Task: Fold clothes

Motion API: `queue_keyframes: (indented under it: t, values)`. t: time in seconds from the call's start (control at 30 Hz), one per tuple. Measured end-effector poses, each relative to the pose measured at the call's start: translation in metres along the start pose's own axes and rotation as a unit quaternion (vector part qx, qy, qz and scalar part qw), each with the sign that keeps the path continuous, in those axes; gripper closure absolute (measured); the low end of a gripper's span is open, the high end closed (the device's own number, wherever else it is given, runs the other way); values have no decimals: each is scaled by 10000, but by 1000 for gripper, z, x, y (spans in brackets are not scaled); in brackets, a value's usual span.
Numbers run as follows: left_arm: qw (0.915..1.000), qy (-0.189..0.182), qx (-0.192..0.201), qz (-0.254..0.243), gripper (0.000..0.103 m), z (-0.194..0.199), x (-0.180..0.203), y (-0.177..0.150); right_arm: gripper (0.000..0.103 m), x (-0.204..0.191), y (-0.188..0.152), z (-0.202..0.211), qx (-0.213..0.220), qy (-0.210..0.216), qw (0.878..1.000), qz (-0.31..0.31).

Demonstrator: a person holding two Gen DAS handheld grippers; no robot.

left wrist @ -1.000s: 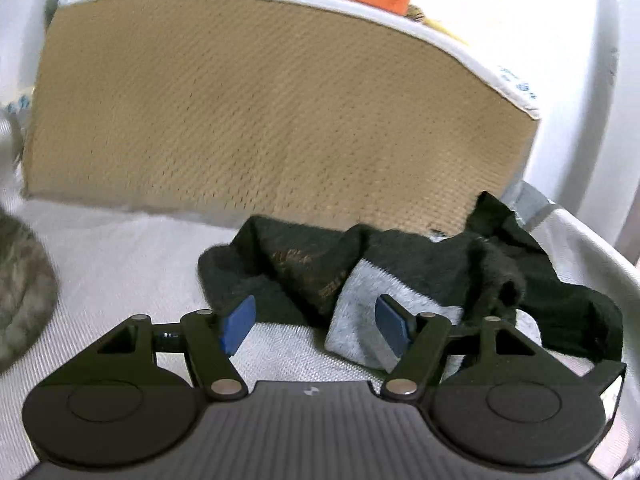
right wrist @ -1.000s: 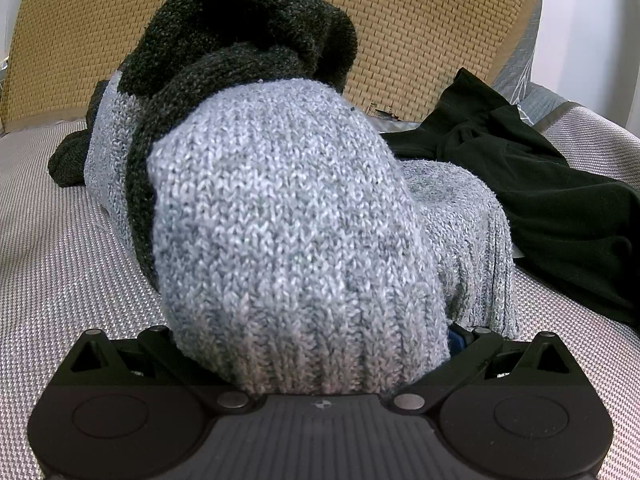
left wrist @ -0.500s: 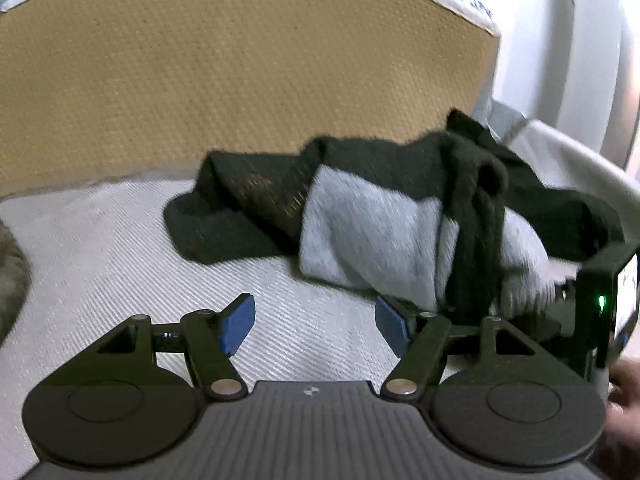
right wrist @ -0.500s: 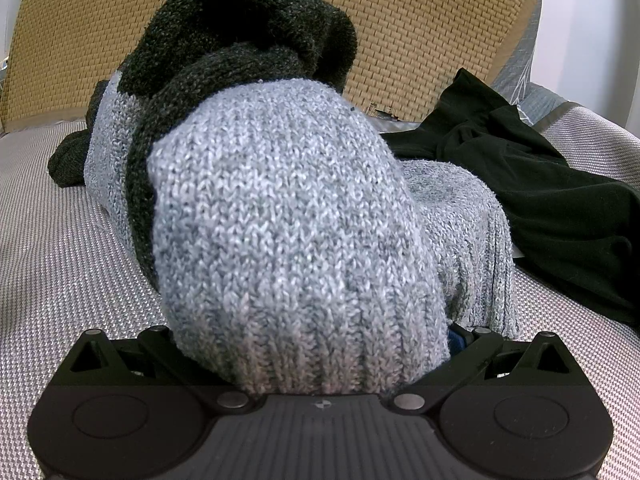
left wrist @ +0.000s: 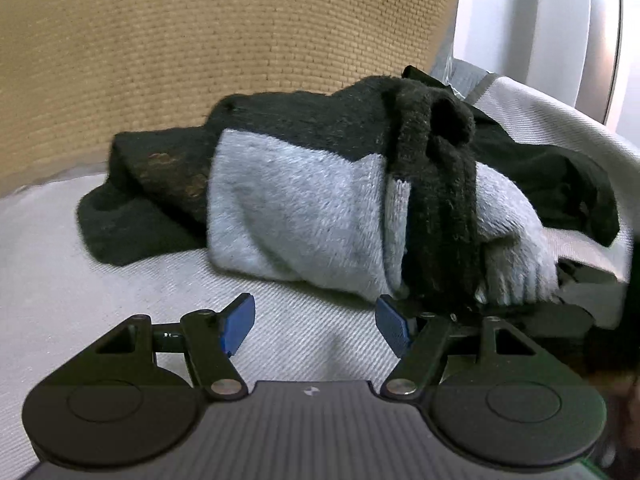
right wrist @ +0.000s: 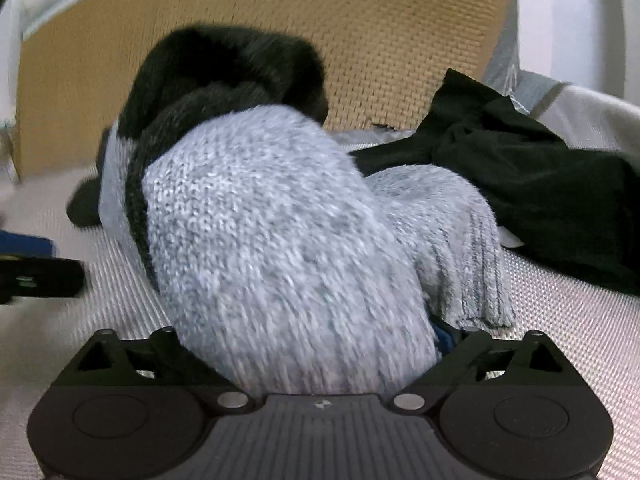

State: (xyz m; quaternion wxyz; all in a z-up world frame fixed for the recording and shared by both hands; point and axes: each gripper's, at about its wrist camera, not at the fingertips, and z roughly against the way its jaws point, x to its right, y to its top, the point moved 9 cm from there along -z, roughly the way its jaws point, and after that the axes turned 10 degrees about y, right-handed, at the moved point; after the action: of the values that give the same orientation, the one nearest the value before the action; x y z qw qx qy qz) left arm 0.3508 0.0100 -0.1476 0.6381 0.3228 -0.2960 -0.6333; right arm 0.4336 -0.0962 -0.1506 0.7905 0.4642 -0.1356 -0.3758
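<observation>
Grey-and-black sweater bunched on the pale sheet, before the tan mattress. Right gripper clamped on its grey cuff — left gripper wide apart, empty, just beside the sweater.

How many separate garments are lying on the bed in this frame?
2. The grey-and-black knit sweater is bunched in the middle, its grey end in the right claw. A black garment lies behind it. More may be hidden underneath.

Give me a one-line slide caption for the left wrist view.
Open left gripper nears a grey-and-black knit sweater bunched on a pale woven cover, tan mesh cushion behind.
</observation>
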Motion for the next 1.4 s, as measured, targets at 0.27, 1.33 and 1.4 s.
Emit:
queue_keyframes:
  t: [0.27, 1.33, 1.4]
  values:
    - [9999, 99, 100, -35, 66, -23, 21, 17, 9, 0, 1, 4, 49, -28, 10000, 44]
    - [9746, -625, 2073, 576, 84, 95, 62, 199, 10, 6, 3, 9, 289, 0, 9993, -248]
    - [9749, -909, 1857, 826, 83, 88, 69, 200, 10, 7, 3, 9, 309, 23, 9992, -268]
